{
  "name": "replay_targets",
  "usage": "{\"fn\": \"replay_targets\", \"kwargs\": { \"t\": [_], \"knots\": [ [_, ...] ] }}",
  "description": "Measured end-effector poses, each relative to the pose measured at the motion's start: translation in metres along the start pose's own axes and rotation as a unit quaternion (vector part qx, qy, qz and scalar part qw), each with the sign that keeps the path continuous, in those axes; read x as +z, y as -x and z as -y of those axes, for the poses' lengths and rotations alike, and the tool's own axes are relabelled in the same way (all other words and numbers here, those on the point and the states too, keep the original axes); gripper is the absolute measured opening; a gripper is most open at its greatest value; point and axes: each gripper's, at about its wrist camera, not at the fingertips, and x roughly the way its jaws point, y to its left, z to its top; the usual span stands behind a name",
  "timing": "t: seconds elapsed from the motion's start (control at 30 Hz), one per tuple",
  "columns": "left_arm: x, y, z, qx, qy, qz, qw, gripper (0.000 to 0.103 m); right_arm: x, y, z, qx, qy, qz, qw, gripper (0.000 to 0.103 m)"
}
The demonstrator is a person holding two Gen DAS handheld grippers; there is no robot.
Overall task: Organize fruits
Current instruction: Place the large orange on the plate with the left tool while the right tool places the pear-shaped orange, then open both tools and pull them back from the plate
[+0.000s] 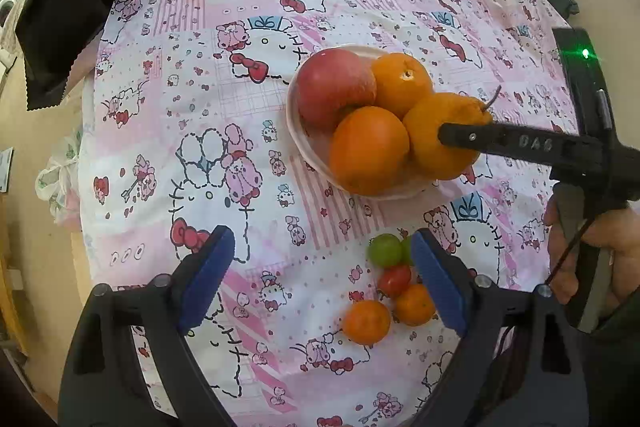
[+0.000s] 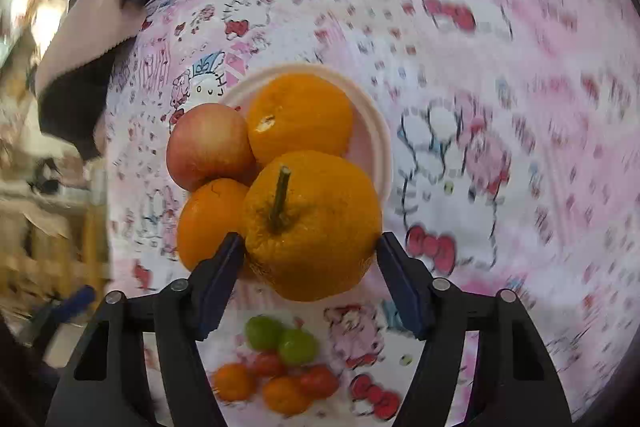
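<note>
Closest, small fruits (image 2: 276, 373) lie loose on the cloth. Right gripper (image 2: 310, 247) pinches the stemmed orange (image 2: 316, 223) low, over the bowl (image 2: 376, 139). Risk: it rolls off the crowded pile, or slips. Left gripper (image 1: 320, 275) spread, holding nothing.

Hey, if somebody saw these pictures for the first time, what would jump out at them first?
Probably the bowl in the middle of the pink cartoon-print tablecloth, piled with a red apple and three oranges. The right gripper has its fingers on either side of the stemmed orange at the bowl's near edge. A cluster of small green, red and orange fruits lies on the cloth beside the bowl.
</note>
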Motion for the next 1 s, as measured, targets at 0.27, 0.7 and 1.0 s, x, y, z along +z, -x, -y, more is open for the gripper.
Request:
{"fn": "replay_targets", "kwargs": {
  "t": [0.27, 0.7, 1.0],
  "knots": [
    [0.002, -0.015, -0.008, -0.014, 0.022, -0.012, 0.9996, 0.088, -0.003, -0.011, -0.04, -0.124, 0.15, 0.014, 0.981, 0.066],
    [0.007, -0.016, -0.015, -0.007, 0.034, 0.003, 0.9994, 0.088, 0.002, 0.012, -0.015, 0.001, 0.072, 0.013, 0.997, 0.088],
    [0.001, 0.002, -0.023, 0.02, 0.039, 0.054, 0.9975, 0.088, -0.01, 0.058, 0.013, 0.03, -0.003, 0.062, 0.998, 0.088]
  ]
}}
